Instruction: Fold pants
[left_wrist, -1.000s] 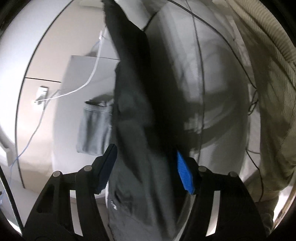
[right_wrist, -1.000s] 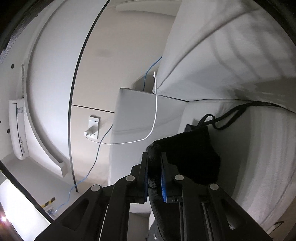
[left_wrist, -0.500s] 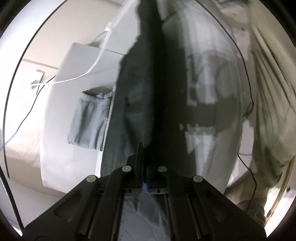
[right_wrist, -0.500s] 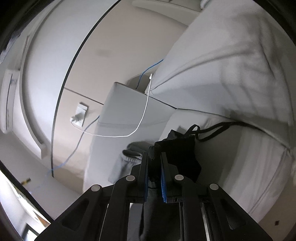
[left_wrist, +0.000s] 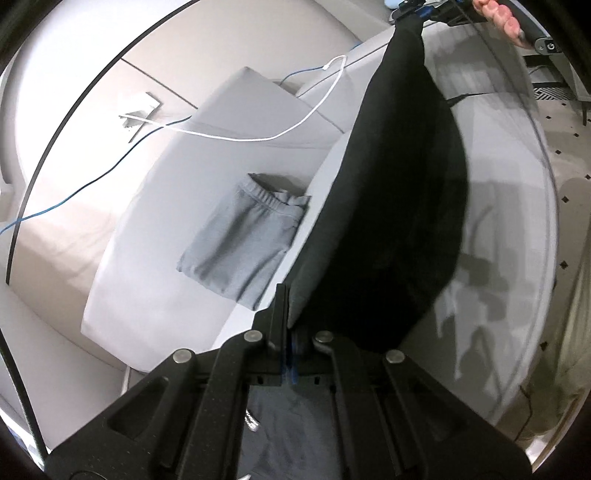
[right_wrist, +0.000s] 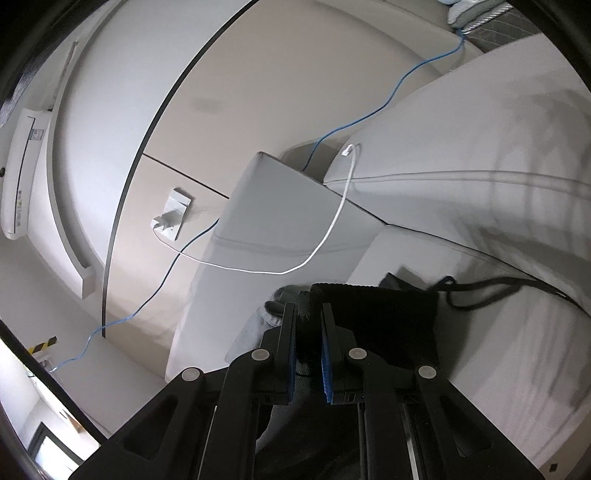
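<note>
While both grippers hold the dark pants (left_wrist: 399, 206) aloft over the white sofa (left_wrist: 184, 206), folding proper looks barely begun: the garment hangs slack between them, with no crease laid. Left gripper (left_wrist: 290, 332) has its jaws together, clamped on one end of the fabric; right gripper (right_wrist: 308, 328) is clamped on a thick bunch of it at the other end. Long axis runs gripper to gripper, sagging mid-span above the seat. A grey folded garment (left_wrist: 243, 243) already rests on the sofa arm. Left to do, as I judge it: lay flat, fold, set down
</note>
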